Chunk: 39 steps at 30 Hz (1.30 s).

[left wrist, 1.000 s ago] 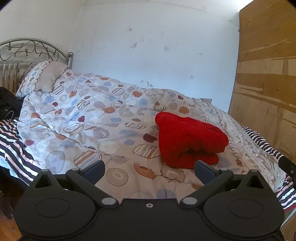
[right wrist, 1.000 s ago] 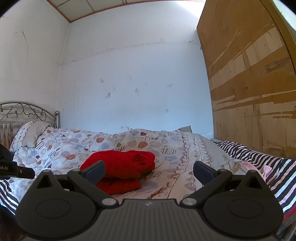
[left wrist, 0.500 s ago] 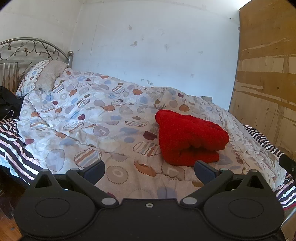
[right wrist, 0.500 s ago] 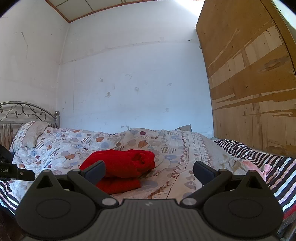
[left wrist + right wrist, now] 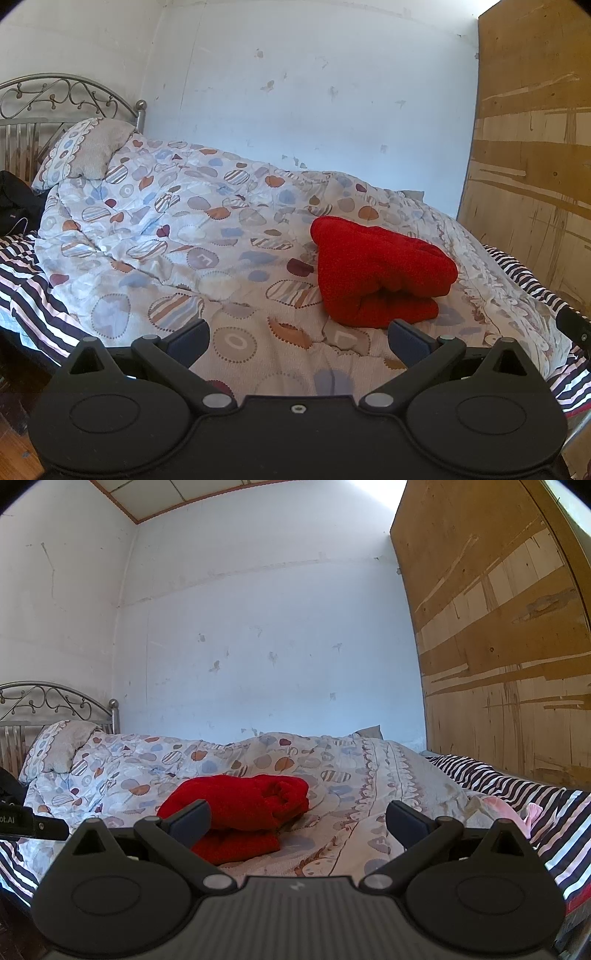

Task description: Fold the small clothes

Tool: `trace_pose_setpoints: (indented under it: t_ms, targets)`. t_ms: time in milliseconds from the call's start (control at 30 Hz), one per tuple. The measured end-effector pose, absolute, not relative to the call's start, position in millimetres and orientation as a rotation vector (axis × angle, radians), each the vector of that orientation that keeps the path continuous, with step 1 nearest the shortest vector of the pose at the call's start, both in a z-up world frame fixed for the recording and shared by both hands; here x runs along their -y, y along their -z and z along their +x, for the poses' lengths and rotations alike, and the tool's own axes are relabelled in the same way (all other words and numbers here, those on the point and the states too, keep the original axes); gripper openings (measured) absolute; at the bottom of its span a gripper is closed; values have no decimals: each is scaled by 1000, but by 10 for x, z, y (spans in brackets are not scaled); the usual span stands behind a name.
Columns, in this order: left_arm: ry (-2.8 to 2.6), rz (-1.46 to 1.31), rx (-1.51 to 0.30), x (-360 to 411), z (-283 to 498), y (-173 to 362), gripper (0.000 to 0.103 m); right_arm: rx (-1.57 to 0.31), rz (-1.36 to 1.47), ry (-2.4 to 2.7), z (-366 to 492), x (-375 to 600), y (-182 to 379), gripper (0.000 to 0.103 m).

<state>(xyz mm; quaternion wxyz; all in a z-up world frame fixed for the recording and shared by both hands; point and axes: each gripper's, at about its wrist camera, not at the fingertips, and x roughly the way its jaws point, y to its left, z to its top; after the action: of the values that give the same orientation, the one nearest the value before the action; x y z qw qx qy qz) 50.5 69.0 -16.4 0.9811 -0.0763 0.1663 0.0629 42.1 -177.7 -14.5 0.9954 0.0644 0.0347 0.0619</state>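
Left gripper [image 5: 297, 341] empty, spread | right gripper [image 5: 297, 821] empty, spread | red garment [image 5: 376, 273] folded on quilt [image 5: 166, 229]

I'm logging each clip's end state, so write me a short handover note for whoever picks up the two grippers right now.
Left gripper: open, empty, held back from the bed.
Right gripper: open, empty, also off the bed.
Red garment: lies folded into a thick bundle on the patterned duvet, nothing touching it.
A pink item lies on the striped sheet at the right; what it is cannot be told.
Done: the red piece looks folded.
Left: check whether the pink item needs folding.
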Motion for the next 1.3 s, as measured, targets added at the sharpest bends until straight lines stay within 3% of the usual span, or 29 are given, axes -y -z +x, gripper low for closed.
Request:
trace_pose_setpoints:
  t_ms: [1300]
  targets:
    - [-178,-99,-396,-603,518,209,102,-88,134,-125,425,1787,204,103]
